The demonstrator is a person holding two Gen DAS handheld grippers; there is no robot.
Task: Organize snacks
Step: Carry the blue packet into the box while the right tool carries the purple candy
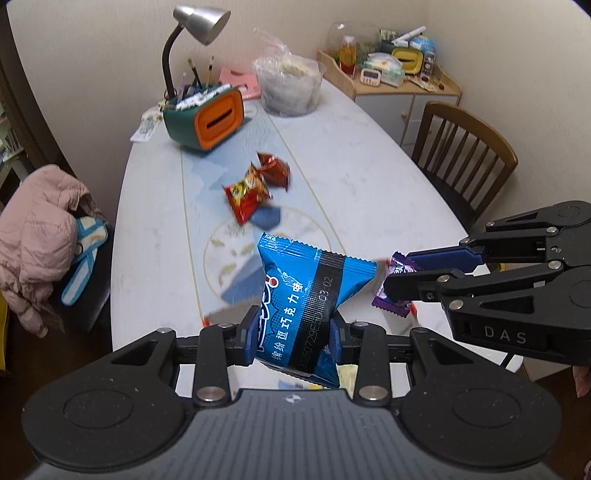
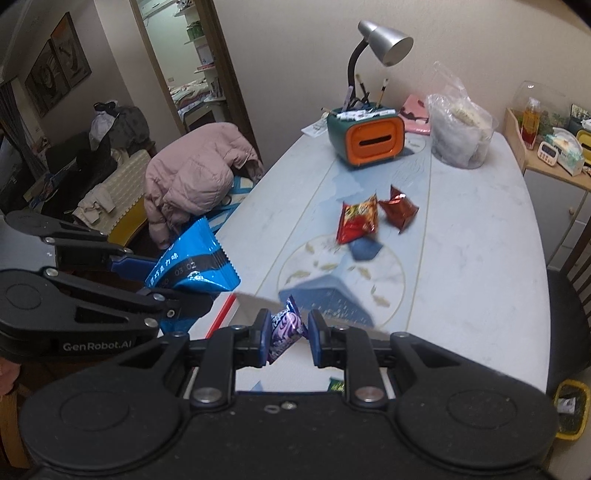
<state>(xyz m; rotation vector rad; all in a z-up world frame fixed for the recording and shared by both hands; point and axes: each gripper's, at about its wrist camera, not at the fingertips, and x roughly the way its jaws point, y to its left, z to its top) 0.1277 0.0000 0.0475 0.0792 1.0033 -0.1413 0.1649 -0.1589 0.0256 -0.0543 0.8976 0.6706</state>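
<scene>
My left gripper (image 1: 293, 338) is shut on a blue snack packet (image 1: 310, 291), held above the near end of the white table (image 1: 369, 173). In the right wrist view that blue packet (image 2: 192, 262) sticks out of the left gripper (image 2: 181, 284) at the left. My right gripper (image 2: 287, 338) is shut on a small purple candy wrapper (image 2: 282, 328); in the left wrist view the right gripper (image 1: 397, 275) holds this purple wrapper (image 1: 399, 267) just right of the blue packet. A red-yellow snack bag (image 1: 245, 194) and a dark red bag (image 1: 275, 168) lie mid-table.
An orange-and-green pen holder (image 1: 207, 116) with a grey desk lamp (image 1: 199, 22) stands at the far end beside a clear plastic bag (image 1: 288, 85). A wooden chair (image 1: 461, 147) is on the right, a pink jacket (image 1: 40, 236) on a chair at left. A cluttered cabinet (image 1: 391, 74) fills the far corner.
</scene>
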